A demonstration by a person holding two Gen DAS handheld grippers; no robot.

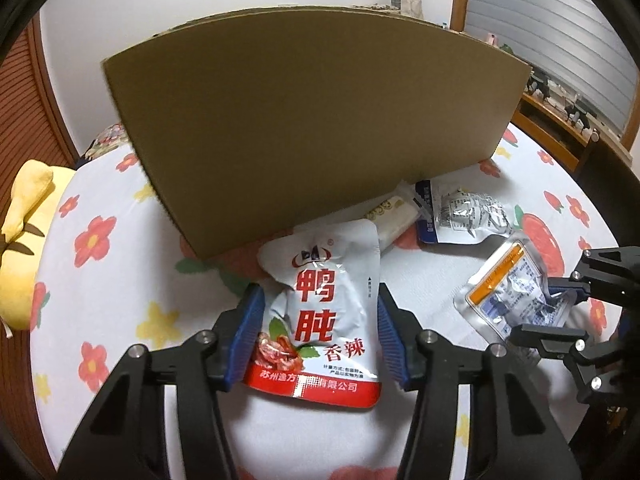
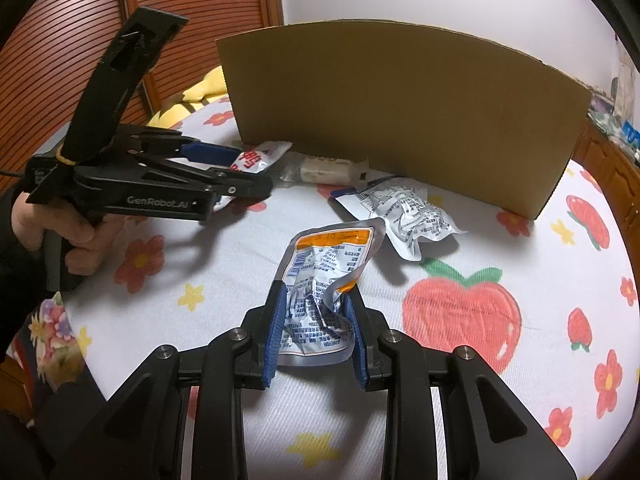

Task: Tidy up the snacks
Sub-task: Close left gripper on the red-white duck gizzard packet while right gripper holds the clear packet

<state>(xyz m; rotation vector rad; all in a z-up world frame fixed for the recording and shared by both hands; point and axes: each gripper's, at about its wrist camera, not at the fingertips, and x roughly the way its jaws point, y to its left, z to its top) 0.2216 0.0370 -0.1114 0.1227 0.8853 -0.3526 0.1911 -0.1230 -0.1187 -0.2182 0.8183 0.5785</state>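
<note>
My left gripper [image 1: 318, 300] is shut on a silver pouch with red Chinese letters [image 1: 320, 312], held between its blue pads just in front of the cardboard box [image 1: 312, 120]. My right gripper [image 2: 316, 300] is shut on a silver pouch with an orange band [image 2: 324, 276], crumpled between the pads. That orange pouch [image 1: 508, 292] and the right gripper [image 1: 560, 308] also show in the left wrist view. The left gripper [image 2: 240, 172] with the red pouch [image 2: 256, 158] shows in the right wrist view. A silver-blue pouch [image 2: 408, 208] and a white wrapped snack [image 2: 324, 168] lie by the box [image 2: 400, 112].
The snacks lie on a white cloth with red flowers and strawberries [image 2: 460, 312]. A yellow plush toy [image 1: 20, 236] lies at the left edge. A wooden shelf with small figures [image 1: 560, 108] stands at the back right. A wooden slatted door [image 2: 80, 40] is behind.
</note>
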